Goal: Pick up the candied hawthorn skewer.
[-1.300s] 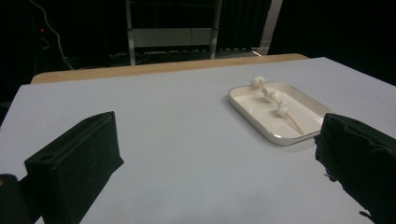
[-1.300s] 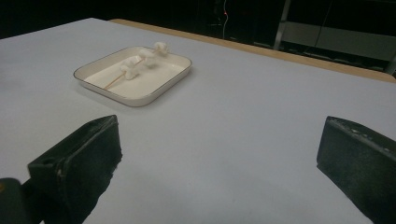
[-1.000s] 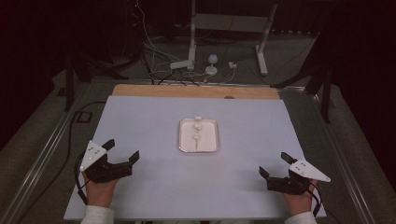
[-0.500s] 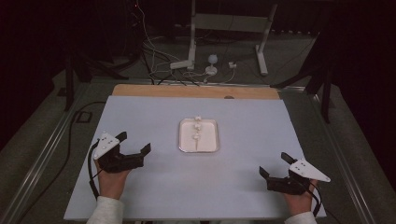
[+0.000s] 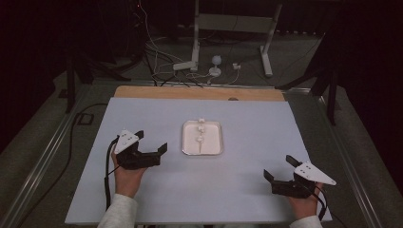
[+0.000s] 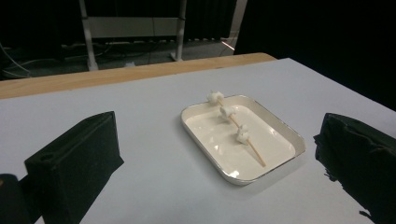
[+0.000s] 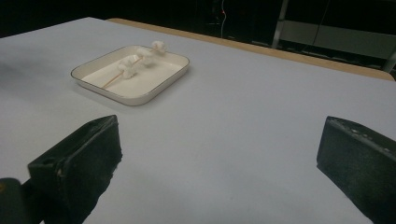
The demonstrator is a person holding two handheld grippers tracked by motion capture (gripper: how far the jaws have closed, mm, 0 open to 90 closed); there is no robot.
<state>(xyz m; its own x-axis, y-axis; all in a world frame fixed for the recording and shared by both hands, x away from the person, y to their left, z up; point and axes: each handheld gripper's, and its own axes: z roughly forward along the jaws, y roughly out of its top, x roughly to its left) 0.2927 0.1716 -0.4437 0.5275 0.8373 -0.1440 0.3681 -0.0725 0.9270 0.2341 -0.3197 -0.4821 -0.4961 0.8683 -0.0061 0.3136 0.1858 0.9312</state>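
A small white rectangular tray [image 5: 211,147] sits in the middle of the table. In it lies a thin wooden skewer [image 6: 254,151] with three white marshmallows [image 6: 227,111] on it, one of them at the tray's far rim. My left gripper [image 5: 152,141] is open and empty, just left of the tray, its jaws pointing toward it. Open too, my right gripper [image 5: 279,167] holds nothing near the front right corner, well away from the tray [image 7: 154,89].
A pale sheet [image 5: 247,190] covers the table, and a wooden strip [image 5: 157,92] shows along the far edge. Beyond it, cables and metal stand legs [image 5: 196,42] are on the floor. A black cable [image 5: 72,137] runs down the left side.
My left gripper has moved forward and to the right, from the front left corner to just beside the tray. The right gripper has stayed where it was.
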